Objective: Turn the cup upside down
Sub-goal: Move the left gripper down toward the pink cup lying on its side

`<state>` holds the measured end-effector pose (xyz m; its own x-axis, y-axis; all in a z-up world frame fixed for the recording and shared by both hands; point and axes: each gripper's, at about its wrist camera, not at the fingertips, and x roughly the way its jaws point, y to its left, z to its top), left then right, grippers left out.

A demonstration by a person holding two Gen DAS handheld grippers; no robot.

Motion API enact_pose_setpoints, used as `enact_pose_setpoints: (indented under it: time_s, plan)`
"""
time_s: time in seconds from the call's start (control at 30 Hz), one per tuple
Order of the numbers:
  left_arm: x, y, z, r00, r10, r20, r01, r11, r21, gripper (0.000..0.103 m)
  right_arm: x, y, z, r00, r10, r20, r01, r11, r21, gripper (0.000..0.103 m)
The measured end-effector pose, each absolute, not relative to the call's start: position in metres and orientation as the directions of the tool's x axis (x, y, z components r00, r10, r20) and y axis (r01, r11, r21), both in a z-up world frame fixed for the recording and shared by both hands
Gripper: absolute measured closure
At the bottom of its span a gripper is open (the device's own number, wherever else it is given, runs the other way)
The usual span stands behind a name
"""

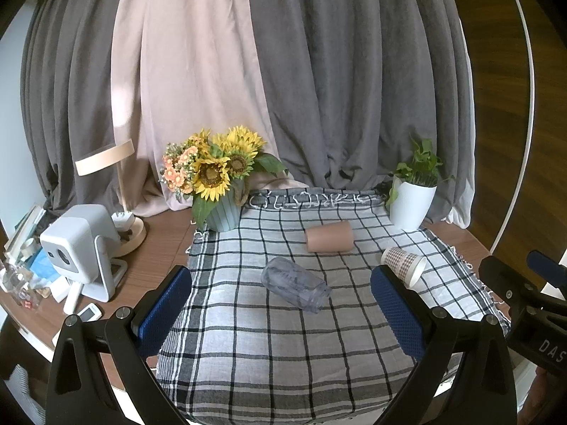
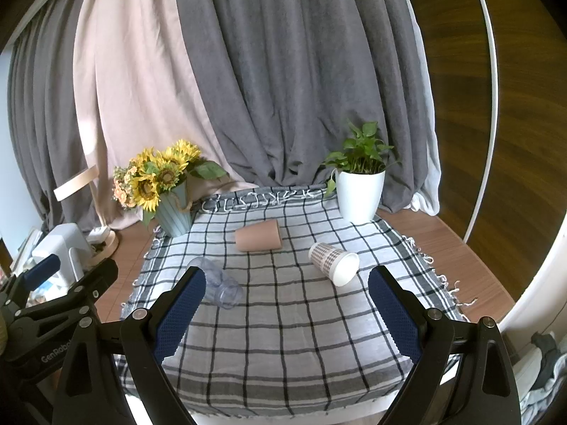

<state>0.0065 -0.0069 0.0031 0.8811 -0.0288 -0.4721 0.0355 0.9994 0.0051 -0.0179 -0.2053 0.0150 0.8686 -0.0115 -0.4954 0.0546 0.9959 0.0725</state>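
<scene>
Three cups lie on their sides on the checked cloth [image 1: 283, 347]. A clear plastic cup [image 1: 294, 287] lies in the middle, also in the right wrist view [image 2: 219, 283]. A brown paper cup [image 1: 329, 236] lies farther back [image 2: 258, 236]. A patterned paper cup [image 1: 404, 265] with a white rim lies to the right [image 2: 333, 262]. My left gripper [image 1: 283, 294] is open and empty above the near cloth, with the clear cup between its fingers in view. My right gripper [image 2: 287, 294] is open and empty, short of the patterned cup.
A sunflower vase [image 1: 221, 212] stands at the cloth's back left and a white potted plant [image 1: 413, 205] at the back right. A white projector [image 1: 81, 248], a lamp [image 1: 124, 226] and clutter sit on the wooden table to the left. Curtains hang behind.
</scene>
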Motion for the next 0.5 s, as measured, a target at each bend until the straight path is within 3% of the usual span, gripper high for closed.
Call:
enact_pose_setpoints:
  time_s: [0.5]
  plan:
    - [0.051, -0.022, -0.017, 0.799, -0.024, -0.601, 0.050, 0.998, 0.028, 0.000, 0.025, -0.212, -0.006, 0.821, 0.046, -0.569, 0.006, 0.996, 0.089, 0.010]
